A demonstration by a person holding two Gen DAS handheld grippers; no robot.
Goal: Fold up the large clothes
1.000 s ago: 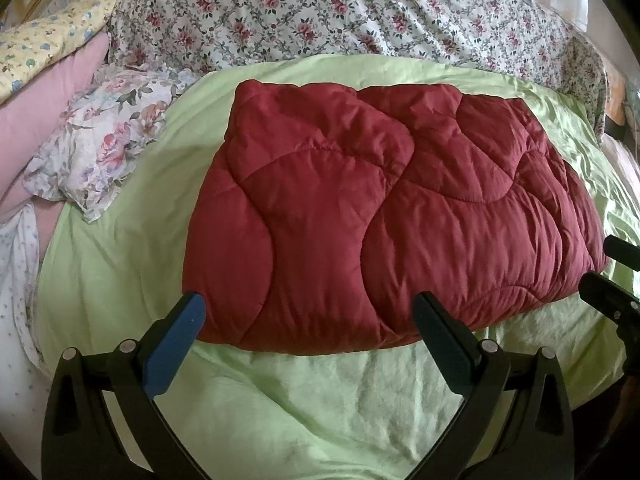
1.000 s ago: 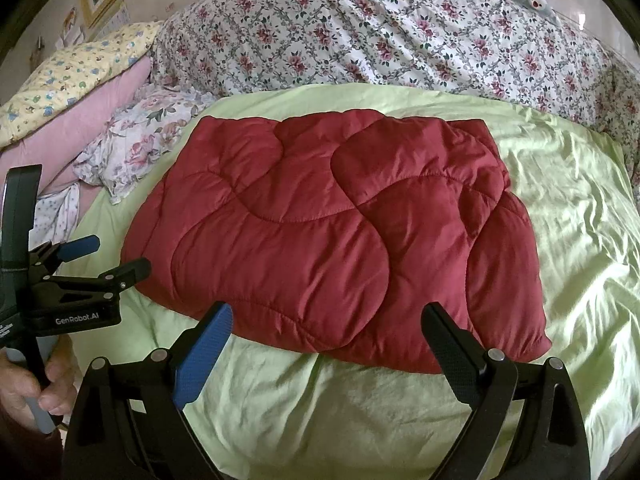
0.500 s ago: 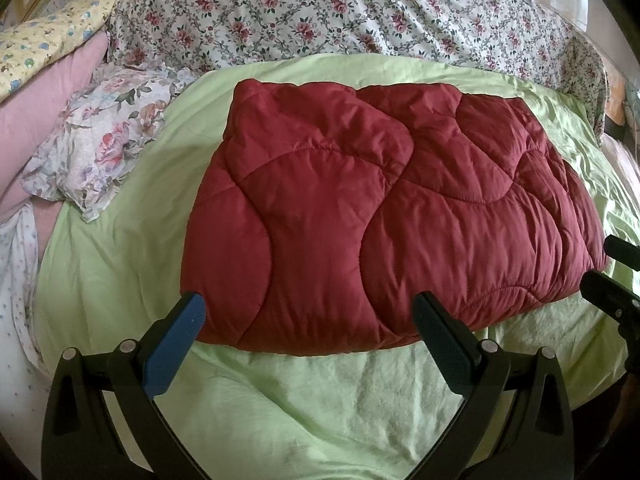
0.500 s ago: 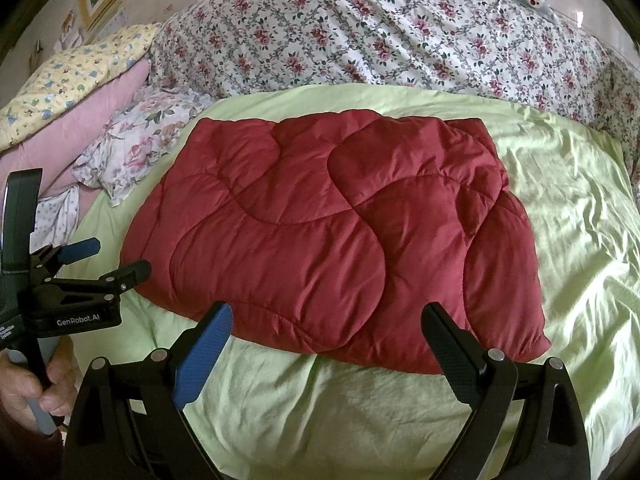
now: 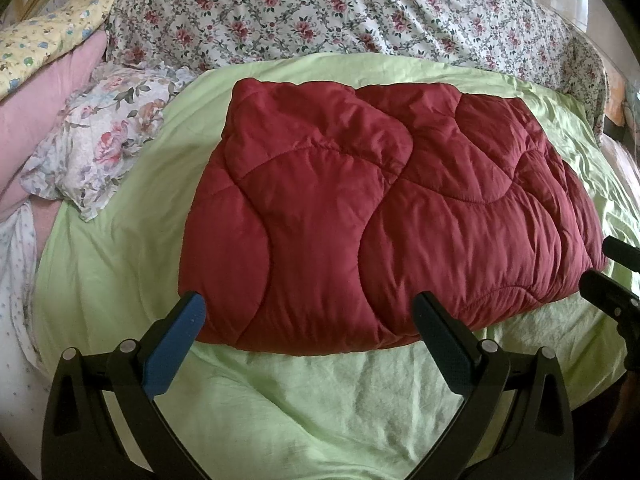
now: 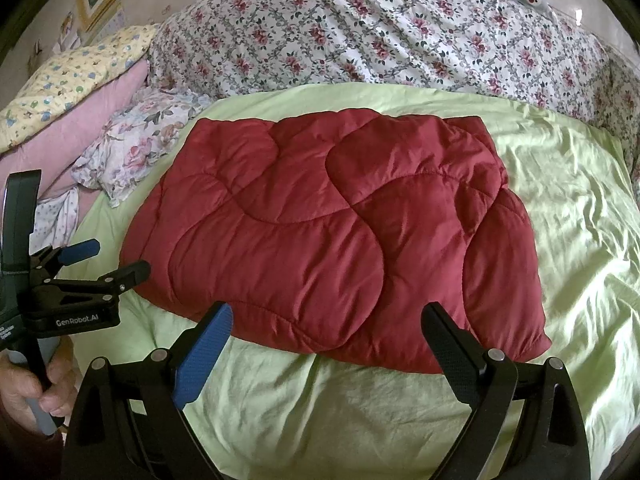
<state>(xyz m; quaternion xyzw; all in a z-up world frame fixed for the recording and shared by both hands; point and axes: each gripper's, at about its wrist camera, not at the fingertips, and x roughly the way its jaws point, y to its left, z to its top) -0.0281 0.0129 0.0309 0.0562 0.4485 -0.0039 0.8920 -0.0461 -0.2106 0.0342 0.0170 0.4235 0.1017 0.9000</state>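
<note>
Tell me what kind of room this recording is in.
Almost certainly a home bedroom: a bed with a light green sheet, pillows stacked at one side, a floral duvet bunched behind, and a folded red quilted comforter on top.

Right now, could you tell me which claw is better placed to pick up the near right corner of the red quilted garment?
Probably the right claw: open, hovering by the red quilted garment's near right corner.
</note>
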